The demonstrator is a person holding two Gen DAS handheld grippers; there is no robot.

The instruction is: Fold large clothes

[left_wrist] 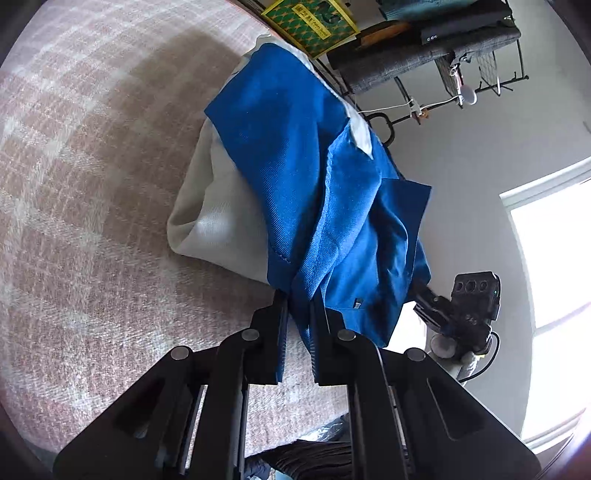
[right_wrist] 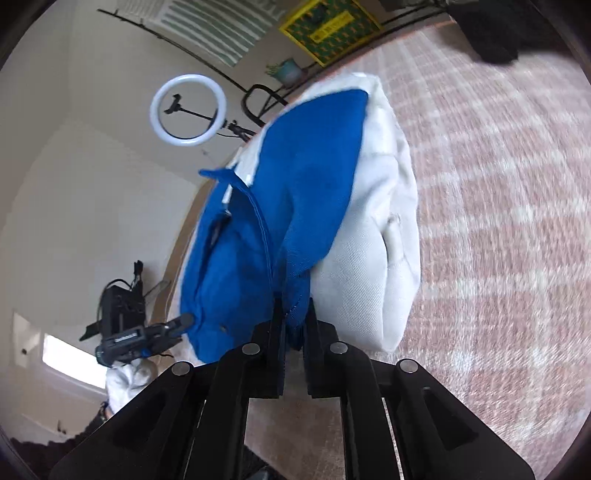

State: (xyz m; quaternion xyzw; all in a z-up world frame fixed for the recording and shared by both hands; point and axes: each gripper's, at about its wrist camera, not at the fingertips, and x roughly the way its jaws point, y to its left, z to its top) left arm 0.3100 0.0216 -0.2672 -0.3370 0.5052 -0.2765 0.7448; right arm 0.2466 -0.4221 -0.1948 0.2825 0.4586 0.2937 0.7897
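A blue and white garment (left_wrist: pixel 295 177) lies bunched on a pink checked cover (left_wrist: pixel 92 184). My left gripper (left_wrist: pixel 301 306) is shut on a fold of its blue edge, the cloth pinched between the two black fingers. In the right wrist view the same garment (right_wrist: pixel 295 206) shows its blue part on the left and its white part (right_wrist: pixel 373 258) on the right. My right gripper (right_wrist: pixel 293 317) is shut on a bunched blue hem. The other gripper (left_wrist: pixel 461 310) appears at the garment's right edge, and the left one (right_wrist: pixel 147 338) shows at the lower left.
The pink checked cover (right_wrist: pixel 498 221) spreads around the garment. A ring light (right_wrist: pixel 188 109) on a stand, a green and yellow box (right_wrist: pixel 328 29), a plant pot (right_wrist: pixel 290 70) and a dark chair (left_wrist: pixel 424 55) stand beyond the edge. A bright window (left_wrist: pixel 554 295) is to the side.
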